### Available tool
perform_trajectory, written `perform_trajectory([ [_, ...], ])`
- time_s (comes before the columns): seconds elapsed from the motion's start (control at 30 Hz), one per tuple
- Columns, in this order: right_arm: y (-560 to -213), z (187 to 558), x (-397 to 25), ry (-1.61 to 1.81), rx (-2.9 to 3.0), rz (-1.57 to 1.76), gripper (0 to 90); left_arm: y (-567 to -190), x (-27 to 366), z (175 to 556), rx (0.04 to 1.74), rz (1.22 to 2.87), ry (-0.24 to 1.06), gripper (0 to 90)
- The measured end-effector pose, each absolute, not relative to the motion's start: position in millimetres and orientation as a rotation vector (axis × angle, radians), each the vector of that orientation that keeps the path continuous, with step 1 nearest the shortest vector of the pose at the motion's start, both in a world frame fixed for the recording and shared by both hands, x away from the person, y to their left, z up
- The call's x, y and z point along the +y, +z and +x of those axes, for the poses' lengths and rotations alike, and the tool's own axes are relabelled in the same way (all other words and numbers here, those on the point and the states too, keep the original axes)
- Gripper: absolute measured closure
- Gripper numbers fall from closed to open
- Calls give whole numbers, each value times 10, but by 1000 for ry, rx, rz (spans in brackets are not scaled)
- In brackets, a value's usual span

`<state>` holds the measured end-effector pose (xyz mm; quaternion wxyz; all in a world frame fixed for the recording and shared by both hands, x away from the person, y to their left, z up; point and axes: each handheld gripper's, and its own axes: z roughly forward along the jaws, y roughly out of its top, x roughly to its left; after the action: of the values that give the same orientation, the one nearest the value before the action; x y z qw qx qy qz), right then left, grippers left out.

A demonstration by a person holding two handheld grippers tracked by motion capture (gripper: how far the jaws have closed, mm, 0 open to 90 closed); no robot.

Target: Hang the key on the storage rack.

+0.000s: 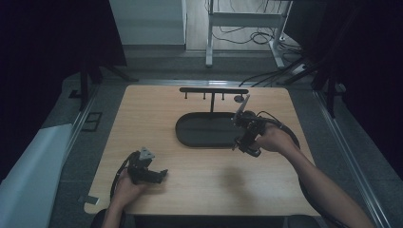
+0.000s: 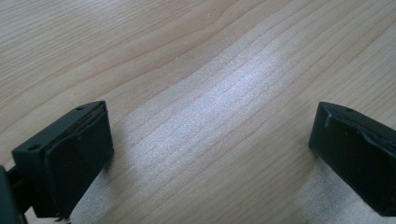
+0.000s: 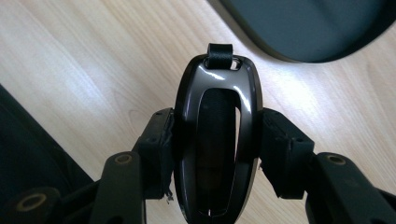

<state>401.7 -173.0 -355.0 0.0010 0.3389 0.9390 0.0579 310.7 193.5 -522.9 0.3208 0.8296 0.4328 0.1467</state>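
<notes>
My right gripper (image 3: 217,140) is shut on a glossy black key fob (image 3: 187,93), pinching its two long sides. The fob stands upright between the jaws, with a small black strap loop (image 3: 219,53) at its top end. In the high view the right gripper (image 1: 243,142) hovers at the right end of a black oval tray (image 1: 199,130). My left gripper (image 1: 160,175) rests low over the table's near left part. Its jaws stand wide apart with nothing between them, and bare wood shows under the left gripper (image 2: 210,140).
A black rack (image 1: 214,90) with small hooks stands on a post at the tray's far side. The tray's rim (image 3: 308,28) lies just beyond the fob in the right gripper view. Cables trail from both grippers, and the wooden table (image 1: 142,118) is bare on its left half.
</notes>
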Motion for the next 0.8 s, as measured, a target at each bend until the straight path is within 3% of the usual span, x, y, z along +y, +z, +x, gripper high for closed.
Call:
perform_trajectory([
  [0.8, -3064, 4480, -1966, 248, 2830, 1228, 486, -5230, 1934, 3109, 1136, 2178, 387, 0],
])
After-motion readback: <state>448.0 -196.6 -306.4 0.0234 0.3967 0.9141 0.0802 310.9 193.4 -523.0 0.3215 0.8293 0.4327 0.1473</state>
